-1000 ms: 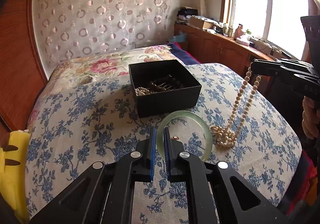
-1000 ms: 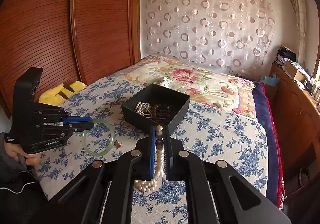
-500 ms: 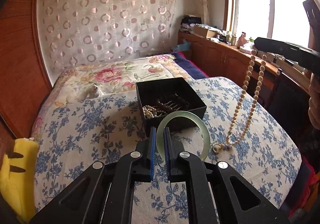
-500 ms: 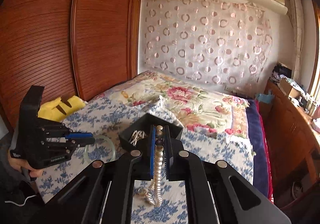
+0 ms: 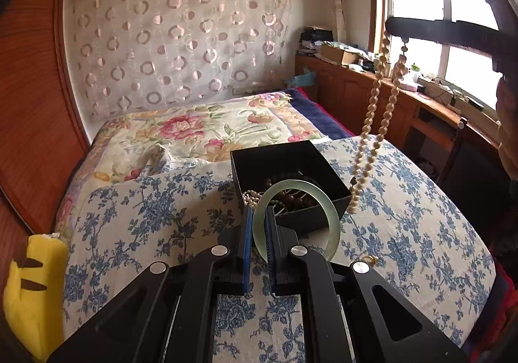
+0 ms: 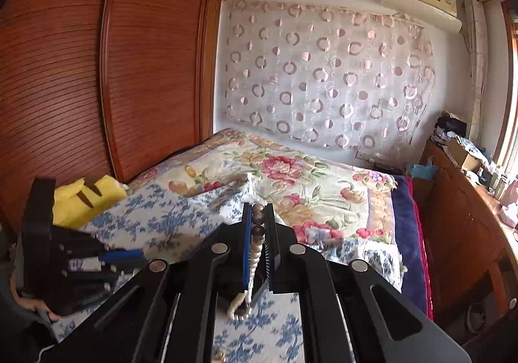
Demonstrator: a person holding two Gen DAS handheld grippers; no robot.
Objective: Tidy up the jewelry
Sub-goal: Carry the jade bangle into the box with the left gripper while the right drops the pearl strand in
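On the left, your left gripper (image 5: 258,220) pinches a green bangle (image 5: 327,201) by its rim, and the ring hangs over the near edge of the black box (image 5: 259,159), which already holds beads and pearls. That grip is narrow; if you tilt or jolt now, the smooth bangle could pivot between the pads and drop on the bedspread (image 5: 145,217) rather than in the box.

Further right, your right gripper (image 6: 258,217) is clamped on a pearl necklace (image 5: 369,123), raised high so the strand dangles beside the box's right wall. Its lower end looks to be off the bed or only just touching it, though the left view is too cluttered there to be sure. A long loop like this swings. Move sideways quickly and it may snag the box edge, tip the box, or tangle with the bangle if both reach the opening together.
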